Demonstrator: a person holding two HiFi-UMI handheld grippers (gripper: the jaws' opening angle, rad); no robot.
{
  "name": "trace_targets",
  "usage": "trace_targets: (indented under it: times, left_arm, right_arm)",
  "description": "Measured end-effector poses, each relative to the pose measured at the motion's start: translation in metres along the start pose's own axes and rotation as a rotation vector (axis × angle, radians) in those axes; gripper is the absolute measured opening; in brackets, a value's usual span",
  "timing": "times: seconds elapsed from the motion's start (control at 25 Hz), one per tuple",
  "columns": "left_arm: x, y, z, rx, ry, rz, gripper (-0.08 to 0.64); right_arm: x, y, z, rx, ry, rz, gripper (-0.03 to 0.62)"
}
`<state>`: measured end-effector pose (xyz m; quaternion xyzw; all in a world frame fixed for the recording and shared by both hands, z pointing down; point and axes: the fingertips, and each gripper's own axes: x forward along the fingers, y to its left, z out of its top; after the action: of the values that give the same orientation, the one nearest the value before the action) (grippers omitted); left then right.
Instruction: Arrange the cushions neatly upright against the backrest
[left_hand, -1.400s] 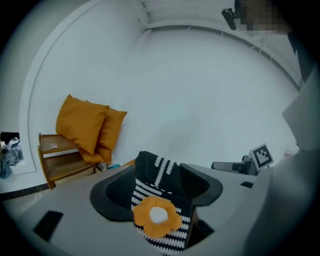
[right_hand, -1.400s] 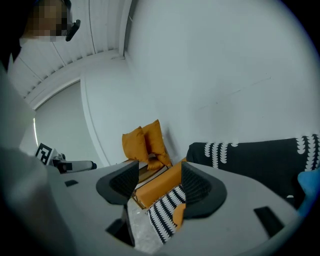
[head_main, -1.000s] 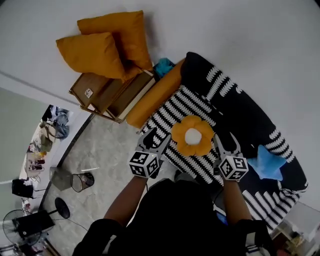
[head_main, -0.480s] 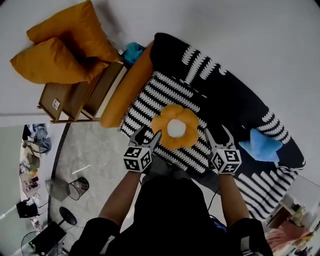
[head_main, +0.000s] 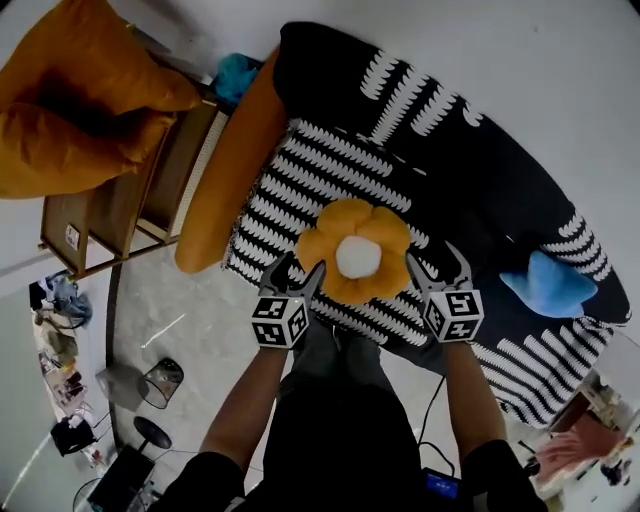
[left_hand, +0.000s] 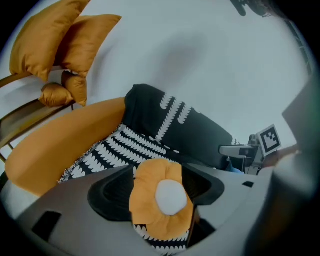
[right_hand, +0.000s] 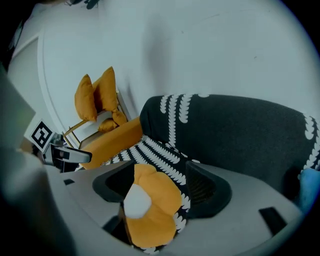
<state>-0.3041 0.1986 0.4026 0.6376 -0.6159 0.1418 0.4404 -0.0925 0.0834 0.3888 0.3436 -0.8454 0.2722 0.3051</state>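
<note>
An orange flower cushion (head_main: 352, 252) with a white centre lies flat on the sofa seat (head_main: 300, 165), in front of the black backrest (head_main: 430, 120). My left gripper (head_main: 297, 270) is at its left petal and my right gripper (head_main: 432, 260) at its right petal. Both sets of jaws are opening, and no pad presses on the cushion. In the left gripper view the cushion (left_hand: 150, 182) shows in the gap of the left gripper (left_hand: 157, 190). The right gripper view shows the cushion (right_hand: 155, 200) the same way between that gripper's (right_hand: 162, 192) jaws. A blue star cushion (head_main: 550, 283) lies flat on the seat at the right.
An orange bolster (head_main: 225, 170) forms the sofa's left arm. Left of it a wooden rack (head_main: 110, 215) carries two large orange cushions (head_main: 70, 100). A small blue thing (head_main: 235, 75) sits behind the bolster. Grey floor with a wire basket (head_main: 160, 380) lies at the lower left.
The head view has swung, so the sofa now sits higher and fills more of the frame. Both grippers stay beside the flower cushion with their jaws a little wider. The cushion has not moved on the seat.
</note>
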Motion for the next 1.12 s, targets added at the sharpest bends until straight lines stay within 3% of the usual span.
trace_targets:
  times: [0.2, 0.44, 0.8, 0.96, 1.12]
  left_arm:
    - [0.045, 0.033, -0.037, -0.005, 0.075, 0.007, 0.351]
    - [0.060, 0.056, -0.083, -0.055, 0.151, 0.023, 0.376]
    - [0.096, 0.075, -0.111, -0.080, 0.225, -0.019, 0.391]
    - [0.102, 0.074, -0.112, -0.142, 0.246, -0.051, 0.389]
    - [0.104, 0.068, -0.110, -0.154, 0.245, -0.093, 0.303]
  right_arm:
    - [0.060, -0.008, -0.041, -0.042, 0.110, -0.002, 0.371]
    - [0.093, -0.010, -0.095, -0.101, 0.268, 0.022, 0.418]
    - [0.142, -0.018, -0.128, -0.122, 0.352, 0.002, 0.446]
    - [0.142, -0.012, -0.134, -0.030, 0.358, 0.006, 0.440]
    - [0.138, -0.002, -0.138, 0.052, 0.332, 0.024, 0.328]
